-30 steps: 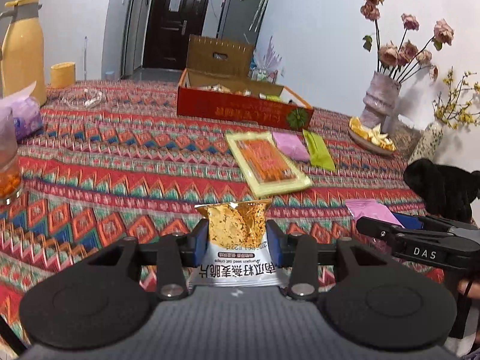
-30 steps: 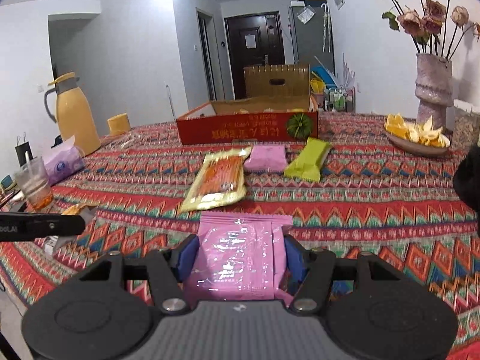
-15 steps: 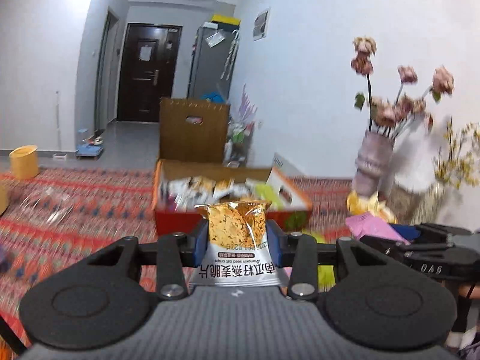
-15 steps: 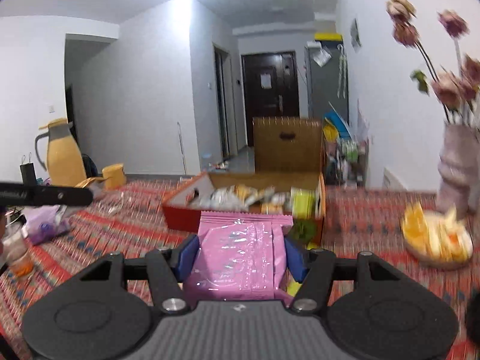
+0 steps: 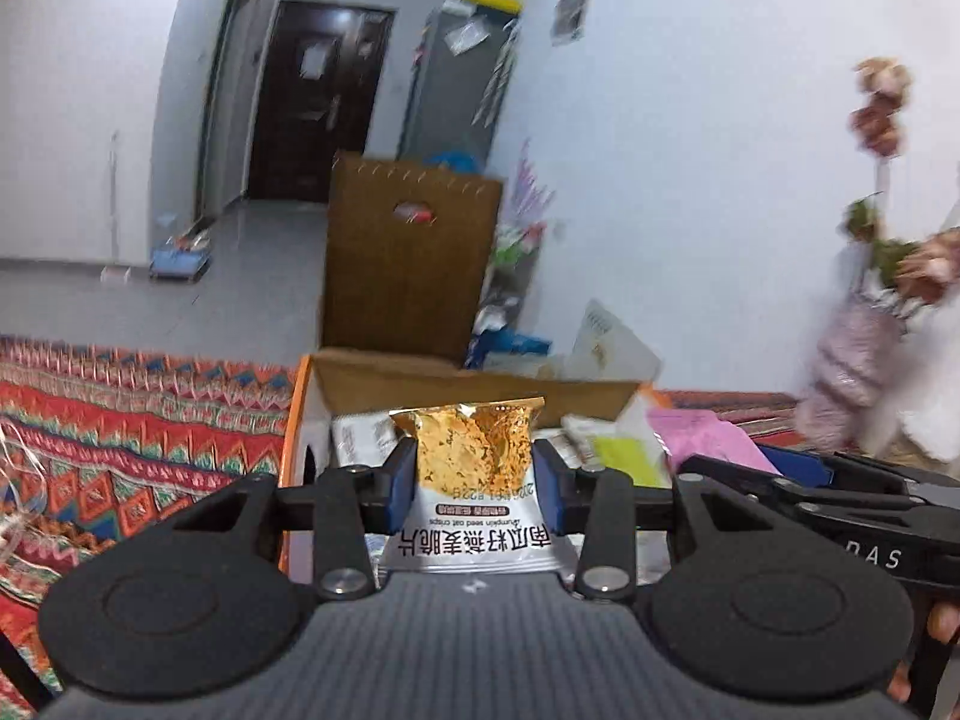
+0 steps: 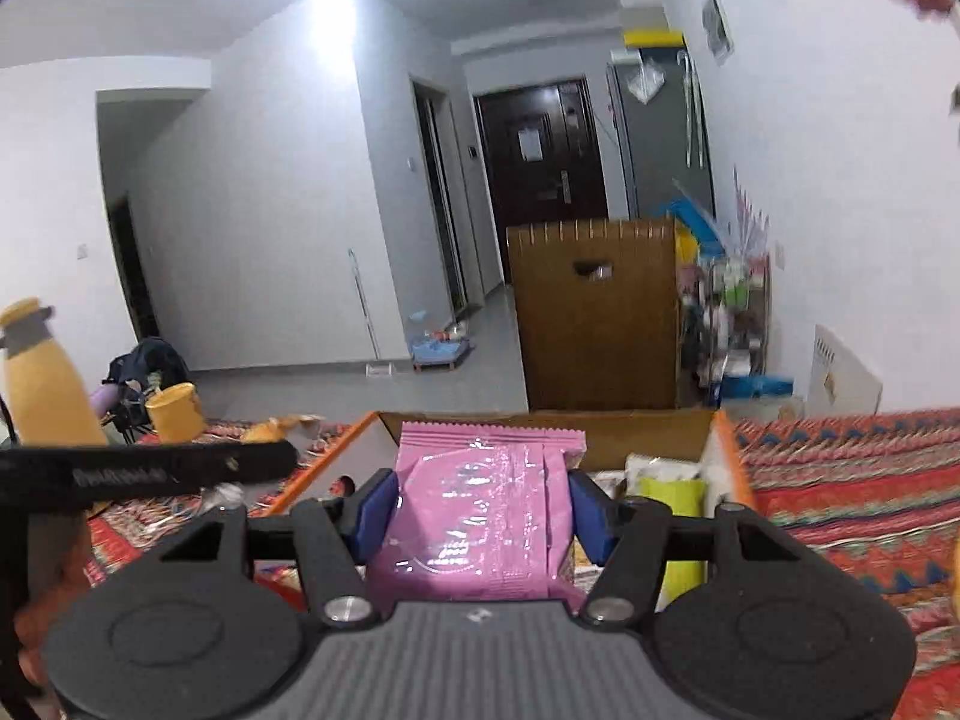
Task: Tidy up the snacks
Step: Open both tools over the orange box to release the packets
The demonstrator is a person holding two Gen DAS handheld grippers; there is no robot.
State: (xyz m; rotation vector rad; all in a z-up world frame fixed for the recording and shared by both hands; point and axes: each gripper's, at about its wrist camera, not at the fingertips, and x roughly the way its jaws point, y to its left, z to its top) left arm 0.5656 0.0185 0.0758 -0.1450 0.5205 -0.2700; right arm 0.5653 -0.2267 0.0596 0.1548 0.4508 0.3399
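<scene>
My left gripper [image 5: 474, 483] is shut on a gold and white crisp packet [image 5: 474, 480], held over the near side of the open cardboard snack box [image 5: 300, 414]. My right gripper [image 6: 483, 507] is shut on a pink snack packet [image 6: 486, 516], also above the same snack box [image 6: 726, 450]. Inside the box lie several packets, among them a yellow-green one [image 5: 624, 459] [image 6: 675, 498]. The right gripper [image 5: 798, 498] with its pink packet [image 5: 702, 438] shows at the right of the left wrist view. In the right wrist view the left gripper [image 6: 150, 471] crosses the left side.
The box stands on a table with a red patterned cloth [image 5: 120, 420]. Its brown lid flap [image 6: 594, 312] stands upright behind it. A vase of dried flowers [image 5: 852, 372] is to the right. A yellow jug [image 6: 42, 378] and a yellow cup [image 6: 177, 411] stand at the left.
Both grippers have moved forward across the table with their packets, from over the loose snacks to above the box. The box now fills the near view.
</scene>
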